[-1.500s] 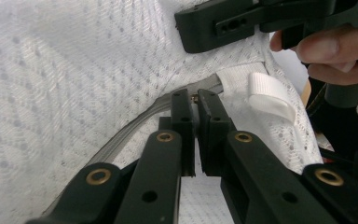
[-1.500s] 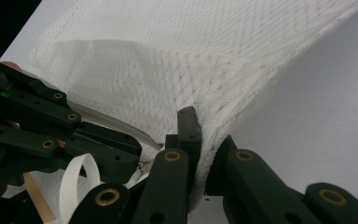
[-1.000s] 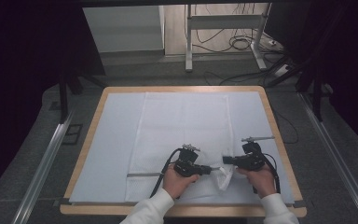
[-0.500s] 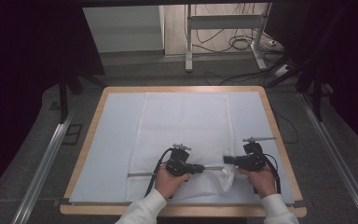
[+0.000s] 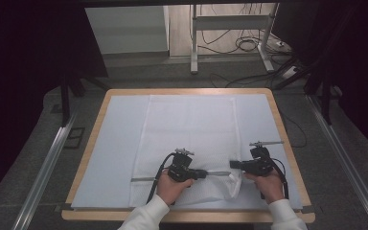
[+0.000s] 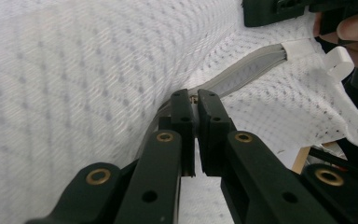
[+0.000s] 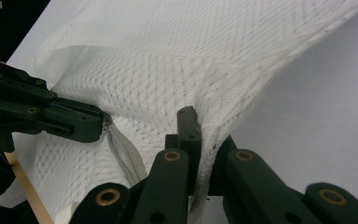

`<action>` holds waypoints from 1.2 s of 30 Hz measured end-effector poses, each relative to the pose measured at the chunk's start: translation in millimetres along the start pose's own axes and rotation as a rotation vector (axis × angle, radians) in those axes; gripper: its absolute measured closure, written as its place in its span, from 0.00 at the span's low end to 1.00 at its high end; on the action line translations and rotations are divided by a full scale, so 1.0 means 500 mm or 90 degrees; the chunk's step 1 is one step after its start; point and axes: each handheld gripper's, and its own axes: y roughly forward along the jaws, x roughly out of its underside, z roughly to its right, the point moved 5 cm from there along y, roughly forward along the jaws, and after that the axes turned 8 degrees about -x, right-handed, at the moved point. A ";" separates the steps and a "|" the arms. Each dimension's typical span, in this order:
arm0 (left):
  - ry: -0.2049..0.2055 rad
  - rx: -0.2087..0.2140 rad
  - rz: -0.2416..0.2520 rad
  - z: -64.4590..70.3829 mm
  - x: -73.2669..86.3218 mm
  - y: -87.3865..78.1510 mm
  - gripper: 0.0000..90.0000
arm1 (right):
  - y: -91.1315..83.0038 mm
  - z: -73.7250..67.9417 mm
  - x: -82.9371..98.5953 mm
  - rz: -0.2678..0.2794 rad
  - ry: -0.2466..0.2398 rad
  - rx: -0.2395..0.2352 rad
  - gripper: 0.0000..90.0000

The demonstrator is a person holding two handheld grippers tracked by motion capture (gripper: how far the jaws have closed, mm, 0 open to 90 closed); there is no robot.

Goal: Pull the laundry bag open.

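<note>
A white mesh bag (image 5: 191,129) lies flat on the pale mat (image 5: 117,139). A grey zipper (image 5: 218,173) runs along its near edge. My left gripper (image 5: 205,174) points right and is shut on the zipper's small metal pull (image 6: 194,99); the grey zipper tape (image 6: 242,77) stretches away from it. My right gripper (image 5: 232,165) points left and is shut on the bag's near right corner, with mesh (image 7: 205,93) bunched between its jaws and lifted slightly. In the right gripper view the left gripper (image 7: 100,126) shows at the left, at the zipper's end.
The mat covers a wooden-rimmed table (image 5: 287,143). Metal rails (image 5: 48,163) run along both sides on the floor. A metal stand (image 5: 194,38) and cables (image 5: 249,45) sit beyond the far edge. A hand (image 5: 170,187) holds each gripper near the front edge.
My left gripper has slid a little to the left along the zipper line, and more grey tape shows between the two grippers. The right gripper has held still.
</note>
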 end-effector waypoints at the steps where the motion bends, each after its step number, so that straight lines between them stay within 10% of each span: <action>1: -0.002 0.001 0.002 -0.001 0.000 -0.001 0.96 | -0.001 0.000 0.000 0.000 0.000 -0.001 0.97; 36: -0.012 -0.030 0.009 -0.052 0.035 -0.055 0.96 | 0.004 0.001 0.004 -0.001 0.000 0.002 0.97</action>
